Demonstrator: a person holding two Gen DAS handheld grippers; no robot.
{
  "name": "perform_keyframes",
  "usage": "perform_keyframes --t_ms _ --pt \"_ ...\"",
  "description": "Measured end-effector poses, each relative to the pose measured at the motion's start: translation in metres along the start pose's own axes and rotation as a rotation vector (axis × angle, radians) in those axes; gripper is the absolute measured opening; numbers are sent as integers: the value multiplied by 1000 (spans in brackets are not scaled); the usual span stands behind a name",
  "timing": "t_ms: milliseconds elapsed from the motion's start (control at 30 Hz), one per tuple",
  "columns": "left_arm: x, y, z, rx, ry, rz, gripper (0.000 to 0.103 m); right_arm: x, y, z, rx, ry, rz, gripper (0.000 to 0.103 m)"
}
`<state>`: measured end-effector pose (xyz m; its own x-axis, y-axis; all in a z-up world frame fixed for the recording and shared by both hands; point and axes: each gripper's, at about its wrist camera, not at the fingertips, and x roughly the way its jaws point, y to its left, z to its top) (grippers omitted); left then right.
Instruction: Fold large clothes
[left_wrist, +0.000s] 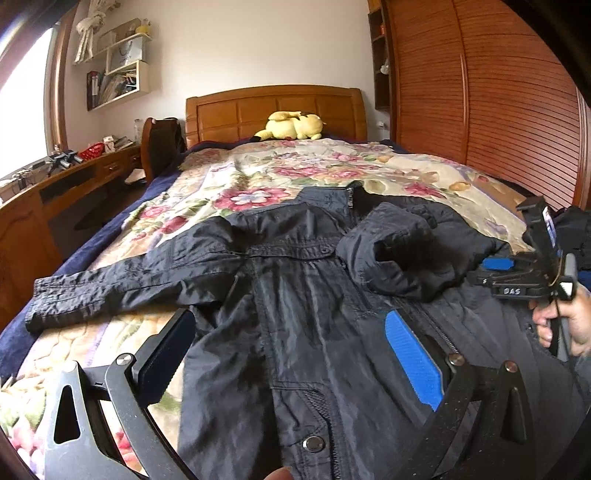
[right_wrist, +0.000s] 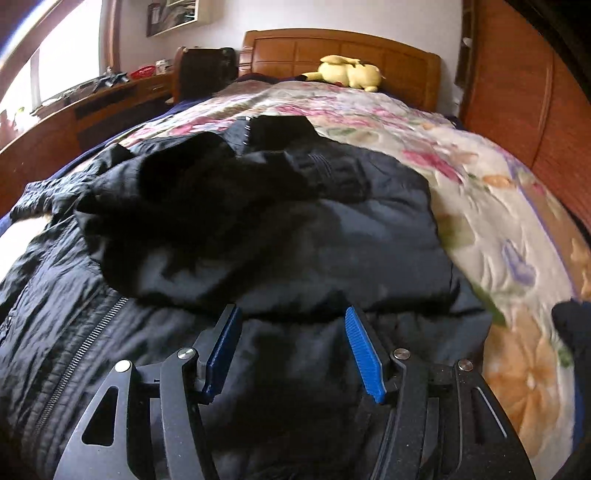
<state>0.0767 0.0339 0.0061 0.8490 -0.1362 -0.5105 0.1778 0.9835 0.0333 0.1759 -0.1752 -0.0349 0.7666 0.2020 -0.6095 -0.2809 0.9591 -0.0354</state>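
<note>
Dark jacket (left_wrist: 303, 295) lies flat on the bed (left_wrist: 258, 177), on the floral quilt, collar toward the headboard (left_wrist: 273, 107) and hem toward the camera. Its long axis runs away from both grippers, up the bed.

One sleeve (left_wrist: 110, 288) is stretched out sideways to the left in the left wrist view, cuff near the bed edge. The other sleeve (left_wrist: 391, 258) already sits bunched on the chest, folded in.

Left gripper (left_wrist: 295, 354): jaws spread wide, nothing between the pads, hovering over the lower front panel. The outstretched sleeve lies forward and to the left of it — this hand is clearly the nearer one.

Right gripper (right_wrist: 291, 347): jaws parted partway, blue pads apart, nothing pinched; dark cloth lies below and between them, but the pads don't press on it. It is low over the folded-in side, near the zipper (right_wrist: 77, 354). From the left view the tool is at the right edge, with the person's hand (left_wrist: 565, 325) on its handle.

My read: one side is done, and the left sleeve is next. That move depends on the sleeve running crosswise to the body axis, so the left gripper should reach out to the cuff end and carry it across the chest. The right gripper can pin the body. Risk — slippery fabric dragging the whole jacket.
</note>
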Motion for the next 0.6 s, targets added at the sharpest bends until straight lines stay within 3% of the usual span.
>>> perform_keyframes --t_ms 233,367,600 --pt "16 -25 18 31 22 -56 103 -4 -8 -4 29 -33 20 60" --pt "33 -54 35 120 43 -61 103 -5 -6 -5 -4 -43 31 60" --pt "65 -92 70 166 62 -110 100 -25 -17 -11 3 -69 63 60"
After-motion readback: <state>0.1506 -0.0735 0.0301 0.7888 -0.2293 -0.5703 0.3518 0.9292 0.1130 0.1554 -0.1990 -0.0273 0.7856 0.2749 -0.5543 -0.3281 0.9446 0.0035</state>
